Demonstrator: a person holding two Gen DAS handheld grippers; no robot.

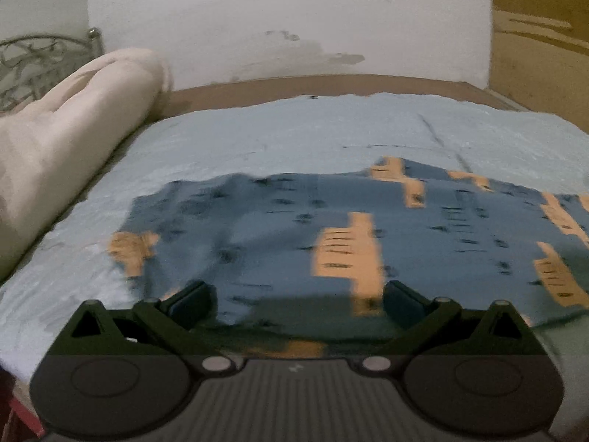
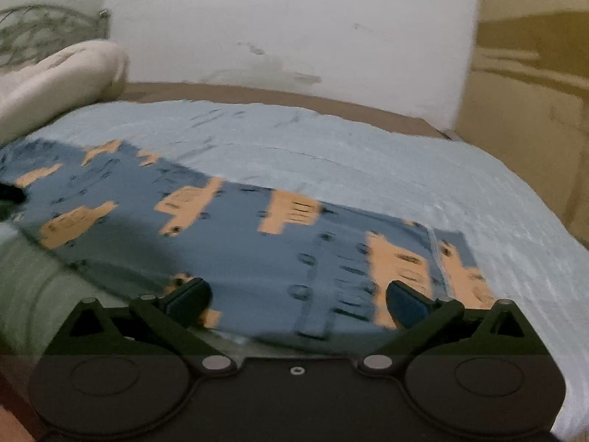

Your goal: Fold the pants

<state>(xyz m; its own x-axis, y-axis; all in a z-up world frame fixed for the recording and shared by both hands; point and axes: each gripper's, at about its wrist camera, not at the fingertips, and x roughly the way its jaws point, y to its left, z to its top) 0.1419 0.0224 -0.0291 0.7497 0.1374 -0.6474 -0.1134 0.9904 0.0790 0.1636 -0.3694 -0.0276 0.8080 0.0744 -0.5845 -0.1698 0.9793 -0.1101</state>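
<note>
The pants [image 1: 279,235] are dark blue with orange car prints and lie spread flat on a light blue bed sheet [image 1: 294,129]. In the left wrist view my left gripper [image 1: 300,300] is open, its fingers wide apart just above the near edge of the pants. In the right wrist view the pants [image 2: 235,243] stretch from far left to near right. My right gripper [image 2: 300,300] is open, fingers wide apart over the near right end of the pants. Neither gripper holds any cloth.
A rolled cream blanket or pillow [image 1: 70,129] lies along the left side of the bed, by a metal headboard [image 1: 33,59]. A white wall [image 1: 287,25] stands behind the bed. A brown wooden surface [image 1: 541,48] is at the far right.
</note>
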